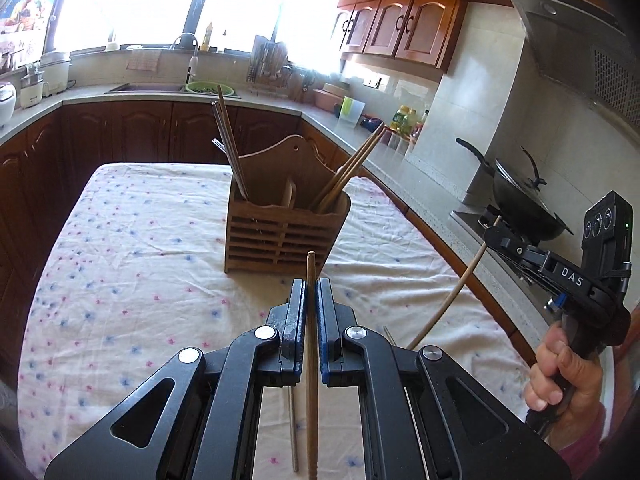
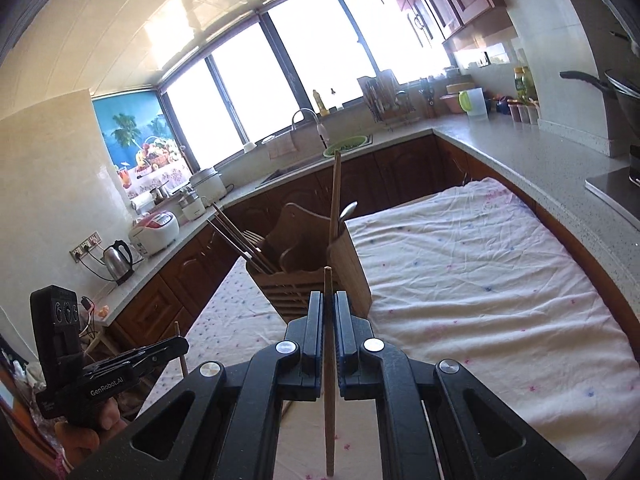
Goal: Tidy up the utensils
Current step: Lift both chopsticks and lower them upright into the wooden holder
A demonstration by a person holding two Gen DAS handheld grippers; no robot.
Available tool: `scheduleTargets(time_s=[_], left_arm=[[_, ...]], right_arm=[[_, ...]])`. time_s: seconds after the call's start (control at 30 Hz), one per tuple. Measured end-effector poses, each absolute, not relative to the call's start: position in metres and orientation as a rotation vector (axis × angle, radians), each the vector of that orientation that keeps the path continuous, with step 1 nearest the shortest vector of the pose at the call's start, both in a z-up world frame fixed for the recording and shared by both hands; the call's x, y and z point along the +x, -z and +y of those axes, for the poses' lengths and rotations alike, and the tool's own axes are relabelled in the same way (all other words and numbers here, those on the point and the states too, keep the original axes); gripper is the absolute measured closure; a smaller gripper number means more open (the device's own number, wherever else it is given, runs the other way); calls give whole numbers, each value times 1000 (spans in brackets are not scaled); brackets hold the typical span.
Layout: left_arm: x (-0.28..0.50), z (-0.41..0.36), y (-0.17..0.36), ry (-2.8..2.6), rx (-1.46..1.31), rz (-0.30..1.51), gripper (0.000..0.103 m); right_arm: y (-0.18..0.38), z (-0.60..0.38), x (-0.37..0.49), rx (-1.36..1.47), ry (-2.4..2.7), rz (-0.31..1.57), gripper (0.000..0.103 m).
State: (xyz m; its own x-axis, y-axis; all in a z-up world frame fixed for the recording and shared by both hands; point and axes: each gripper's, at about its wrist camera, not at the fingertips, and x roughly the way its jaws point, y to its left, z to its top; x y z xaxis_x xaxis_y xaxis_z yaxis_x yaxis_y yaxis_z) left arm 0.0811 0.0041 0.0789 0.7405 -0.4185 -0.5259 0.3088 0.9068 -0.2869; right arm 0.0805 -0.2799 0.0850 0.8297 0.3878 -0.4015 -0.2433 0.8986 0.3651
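Note:
My left gripper point(image 1: 311, 285) is shut on a brown wooden chopstick point(image 1: 310, 266) that sticks up past its fingertips, above the table. My right gripper point(image 2: 329, 297) is shut on a paler chopstick point(image 2: 328, 280), also held over the table. Each gripper shows in the other's view: the right gripper point(image 1: 491, 235) with its pale chopstick point(image 1: 460, 285), the left gripper point(image 2: 181, 345) at lower left. Ahead of both stands a slatted wooden utensil holder point(image 1: 280, 236) point(image 2: 352, 264) with chopsticks point(image 1: 226, 136) and a metal spoon point(image 2: 350, 210) in its compartments. A metal chopstick point(image 1: 294, 420) lies on the cloth below my left gripper.
The holder stands on a table under a floral cloth point(image 1: 140, 260) point(image 2: 480, 280). A grey counter point(image 1: 400, 176) wraps around it, with a wok point(image 1: 520, 200) on the stove to the right, a sink point(image 1: 144, 87) at the back, and a kettle point(image 2: 117, 258) on the left.

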Motion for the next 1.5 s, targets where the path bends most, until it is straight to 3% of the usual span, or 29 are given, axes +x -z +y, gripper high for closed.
scheduleTargets(time_s=[0.87, 1.5], left_arm=[[90, 24, -128, 330, -191, 454, 99], [196, 37, -203, 162, -256, 202, 99]], right_arm=[[-120, -274, 90, 274, -349, 387, 98], [-193, -252, 178, 231, -322, 204, 98]])
